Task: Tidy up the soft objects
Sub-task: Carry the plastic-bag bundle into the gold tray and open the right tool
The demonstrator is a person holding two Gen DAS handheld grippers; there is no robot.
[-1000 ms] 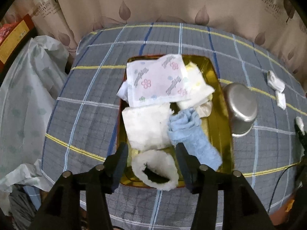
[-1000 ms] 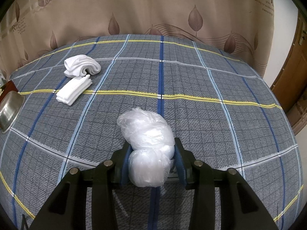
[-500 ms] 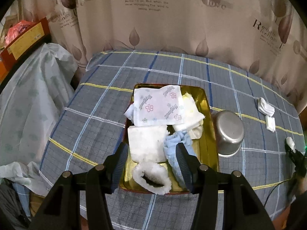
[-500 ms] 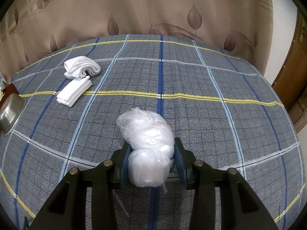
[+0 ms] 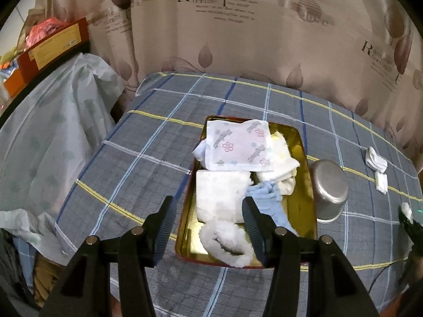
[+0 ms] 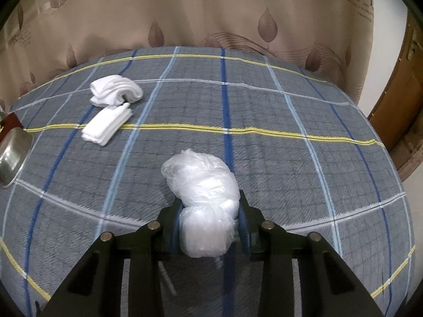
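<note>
L tool (image 5: 208,227) spread, empty, pulled up/back from gold metal tray (image 5: 304,142) since 1 s ago: drop-off done. R tool (image 6: 210,211) pinching crumpled clear plastic bag (image 6: 203,190), unmoved; goes next.

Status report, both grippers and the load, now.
Left hand-held gripper open, empty, above gold tray of soft items. Right hand-held gripper shut on plastic-wrapped bundle. Steel bowl stands beside the tray, toward the right gripper's side.
</note>
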